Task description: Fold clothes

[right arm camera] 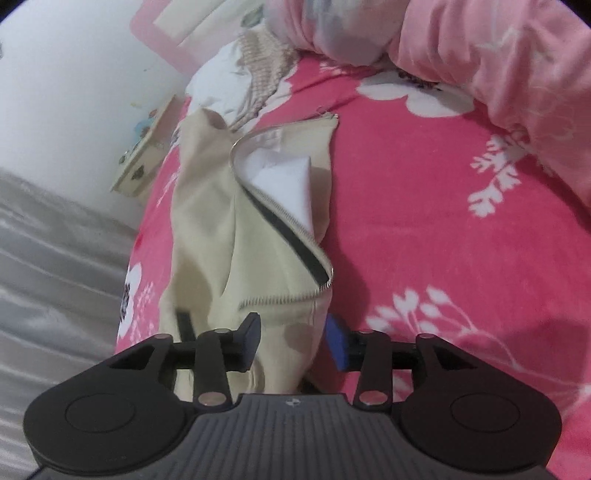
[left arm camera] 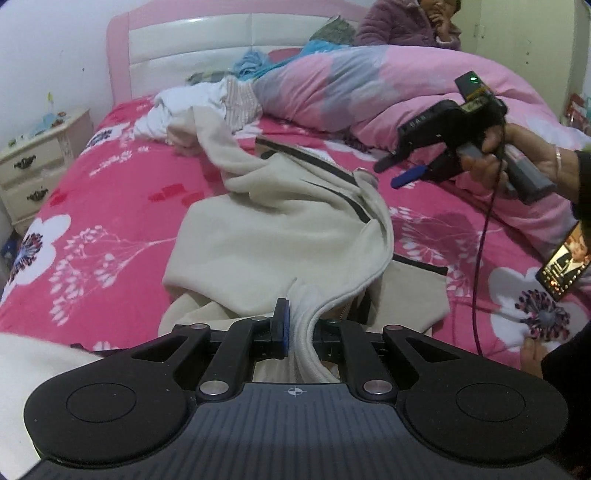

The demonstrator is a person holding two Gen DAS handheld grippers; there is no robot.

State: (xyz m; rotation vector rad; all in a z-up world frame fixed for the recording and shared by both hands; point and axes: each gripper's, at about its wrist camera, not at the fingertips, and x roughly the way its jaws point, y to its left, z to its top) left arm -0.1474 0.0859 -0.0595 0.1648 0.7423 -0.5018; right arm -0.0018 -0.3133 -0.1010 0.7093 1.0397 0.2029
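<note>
A cream zip-up jacket with a dark zipper band lies crumpled on the pink flowered bed. My left gripper is shut on a bunched edge of the jacket at its near end. My right gripper shows in the left wrist view, held in a hand above the bed just right of the jacket, jaws apart. In the right wrist view the right gripper is open, with the jacket and its open zipper lying between and beyond its fingers, white lining showing.
A pink duvet is heaped at the back right. A pile of white and striped clothes lies near the pink headboard. A cream nightstand stands left. A lit phone lies at right. A person sits behind.
</note>
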